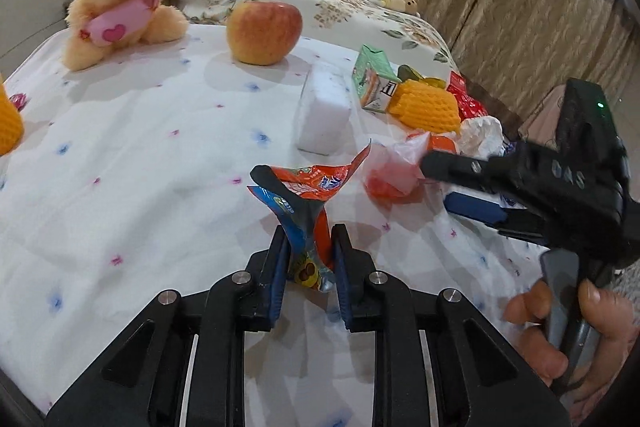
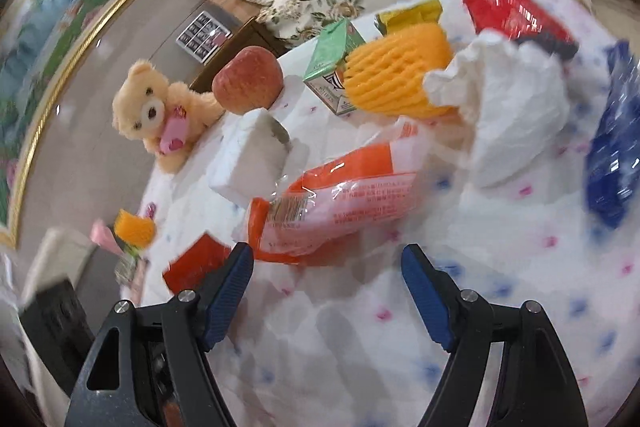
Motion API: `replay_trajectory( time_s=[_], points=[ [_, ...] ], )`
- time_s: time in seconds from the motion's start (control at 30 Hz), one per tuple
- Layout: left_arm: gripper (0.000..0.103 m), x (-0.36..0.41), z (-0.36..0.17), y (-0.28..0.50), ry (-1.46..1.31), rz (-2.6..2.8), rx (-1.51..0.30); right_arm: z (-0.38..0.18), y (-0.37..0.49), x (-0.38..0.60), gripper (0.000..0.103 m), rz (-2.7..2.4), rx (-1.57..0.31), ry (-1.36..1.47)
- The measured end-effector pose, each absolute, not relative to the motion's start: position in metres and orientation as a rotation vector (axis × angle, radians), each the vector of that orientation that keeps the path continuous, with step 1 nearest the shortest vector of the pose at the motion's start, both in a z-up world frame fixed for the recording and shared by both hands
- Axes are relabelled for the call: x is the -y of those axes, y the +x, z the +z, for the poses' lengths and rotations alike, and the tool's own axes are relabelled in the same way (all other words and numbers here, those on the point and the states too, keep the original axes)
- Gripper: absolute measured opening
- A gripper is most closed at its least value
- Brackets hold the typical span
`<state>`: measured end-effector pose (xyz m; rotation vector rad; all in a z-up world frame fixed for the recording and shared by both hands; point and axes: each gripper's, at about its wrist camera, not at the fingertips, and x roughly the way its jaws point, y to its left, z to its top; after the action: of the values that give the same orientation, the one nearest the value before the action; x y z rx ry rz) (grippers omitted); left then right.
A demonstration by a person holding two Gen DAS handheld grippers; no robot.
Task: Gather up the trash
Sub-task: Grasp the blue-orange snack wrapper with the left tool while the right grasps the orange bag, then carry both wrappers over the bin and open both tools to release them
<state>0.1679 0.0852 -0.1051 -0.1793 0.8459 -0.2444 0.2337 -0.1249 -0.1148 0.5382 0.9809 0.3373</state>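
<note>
Left gripper (image 1: pixel 308 259) clamped on wrapper (image 1: pixel 304 211): crumpled foil, orange-red and blue with printed graphics, pinched at its lower end and fanning upward above the white dotted sheet (image 1: pixel 140 167). Right gripper (image 2: pixel 328 275) jaws apart, nothing between them; just ahead lies an orange-and-clear bag (image 2: pixel 340 199), flat on the sheet. Tissue (image 2: pixel 516 107) crumpled, near foam net (image 2: pixel 396 75).

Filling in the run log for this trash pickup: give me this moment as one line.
left claw: shut on crumpled orange-blue snack wrapper | right claw: open, near clear orange plastic bag | white dotted bedsheet
</note>
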Motion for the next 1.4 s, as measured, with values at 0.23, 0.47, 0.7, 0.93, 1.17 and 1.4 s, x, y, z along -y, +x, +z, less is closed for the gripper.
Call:
replay_trajectory(
  time_s=[0.23, 0.47, 0.7, 0.93, 1.17, 1.4],
  points=[
    [0.02, -0.092, -0.103, 0.164, -0.184, -0.235, -0.837, -0.111, 0.231, 0.129, 0.08, 0.367, -0.966, 0.663],
    [0.02, -0.092, -0.1, 0.161, -0.179, -0.231, -0.829, -0.118, 0.243, 0.122, 0.08, 0.328, -0.961, 0.683],
    [0.02, -0.086, -0.096, 0.157, -0.177, -0.245, -0.824, -0.117, 0.235, 0.124, 0.04, 0.368, -0.959, 0.608],
    [0.02, -0.056, -0.09, 0.15, -0.149, -0.309, -0.831, -0.093, 0.18, 0.142, 0.034, 0.413, -0.928, 0.439],
    [0.02, -0.003, -0.087, 0.141, -0.102, -0.407, -0.85, -0.081, 0.125, 0.202, 0.034, 0.309, -0.889, 0.336],
    [0.02, 0.07, -0.08, 0.13, -0.033, -0.535, -0.861, -0.069, 0.087, 0.263, 0.034, 0.15, -0.82, 0.282]
  ],
)
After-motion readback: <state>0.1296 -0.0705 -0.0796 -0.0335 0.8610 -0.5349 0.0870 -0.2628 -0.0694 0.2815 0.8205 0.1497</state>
